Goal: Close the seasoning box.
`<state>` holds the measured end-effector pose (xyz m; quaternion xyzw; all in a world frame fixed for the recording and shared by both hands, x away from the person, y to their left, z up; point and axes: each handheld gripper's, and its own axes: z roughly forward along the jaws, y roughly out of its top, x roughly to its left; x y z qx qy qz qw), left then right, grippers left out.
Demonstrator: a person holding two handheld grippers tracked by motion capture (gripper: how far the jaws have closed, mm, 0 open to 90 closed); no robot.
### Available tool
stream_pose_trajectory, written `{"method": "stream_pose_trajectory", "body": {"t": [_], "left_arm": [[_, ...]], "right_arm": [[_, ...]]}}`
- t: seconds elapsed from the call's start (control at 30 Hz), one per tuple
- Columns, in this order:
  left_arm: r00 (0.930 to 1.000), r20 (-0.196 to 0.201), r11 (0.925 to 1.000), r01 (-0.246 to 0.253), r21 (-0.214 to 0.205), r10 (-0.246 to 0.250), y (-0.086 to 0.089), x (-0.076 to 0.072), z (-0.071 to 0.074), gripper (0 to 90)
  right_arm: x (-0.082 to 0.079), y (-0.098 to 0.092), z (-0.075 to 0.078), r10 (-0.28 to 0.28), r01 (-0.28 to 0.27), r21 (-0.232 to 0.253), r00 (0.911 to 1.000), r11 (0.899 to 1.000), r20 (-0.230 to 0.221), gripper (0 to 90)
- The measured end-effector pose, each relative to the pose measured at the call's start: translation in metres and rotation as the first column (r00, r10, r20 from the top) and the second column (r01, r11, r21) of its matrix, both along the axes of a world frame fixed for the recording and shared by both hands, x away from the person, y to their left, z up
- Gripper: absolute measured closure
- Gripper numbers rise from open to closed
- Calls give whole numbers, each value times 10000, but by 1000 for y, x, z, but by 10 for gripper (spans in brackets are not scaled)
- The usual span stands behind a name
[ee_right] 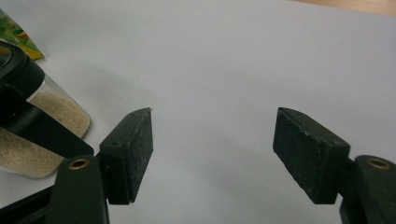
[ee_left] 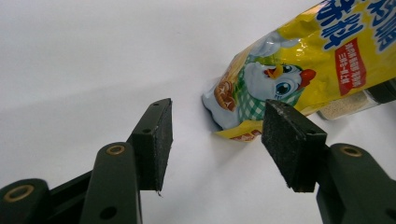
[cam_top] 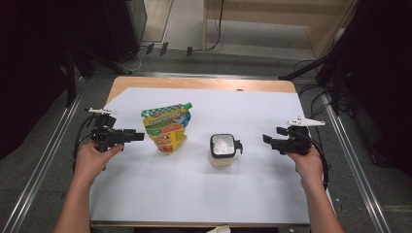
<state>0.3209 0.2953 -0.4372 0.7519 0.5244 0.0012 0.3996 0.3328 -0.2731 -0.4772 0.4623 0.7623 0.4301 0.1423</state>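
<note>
Your left gripper [cam_top: 138, 136] hangs with its jaws spread wide and nothing between them, just left of the yellow pouch [cam_top: 166, 127]; your right gripper [cam_top: 268, 140] is equally wide open and empty, well to the right of the pouch, beyond the seasoning jar [cam_top: 223, 150]. From the high view the pouch lies flat on the white sheet [cam_top: 194, 189], its long axis running from the green spout at the far right corner down toward you. The jar sits to the pouch's right, near but apart from it, black lid up. Your left hand [cam_top: 92, 160] is clearly the nearer one to the pouch.

In the left gripper view, the pouch [ee_left: 303, 70] lies ahead and to the right of the parted jaws, its bottom corner nearest them, not yet between the pads.

In the right gripper view, the jar [ee_right: 32, 126] stands off to the left of the open jaws, with bare sheet straight ahead and a sliver of pouch [ee_right: 16, 35] behind it.
</note>
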Motion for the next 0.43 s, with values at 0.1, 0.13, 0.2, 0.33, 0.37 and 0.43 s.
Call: {"method": "stream_pose_trajectory", "body": {"t": [0.1,0.13,0.2,0.33,0.37,0.43], "left_arm": [[10000,52,9999,-26,123,25,0,1,-1,439],[10000,49,9998,-66,166,65,-1,1,-2,439],[9998,80,9996,-201,205,199,-1,1,-2,440],[9997,95,9995,-223,213,221,0,2,-4,424],[9996,73,9994,-262,239,260,-1,3,-5,420],[9996,109,9992,-258,321,255,-1,3,-6,411]], "right_arm": [[0,3,-2,46,-46,-87,10000,10000,-35,296],[0,4,-2,49,-50,-134,10000,9999,-73,296],[0,5,-3,126,-128,-232,9999,9996,-77,294],[0,8,-4,198,-202,-342,9997,9992,-110,290],[0,8,-4,171,-175,-347,9998,9992,-118,288],[1,9,-5,193,-198,-360,9997,9992,-140,278]]}}
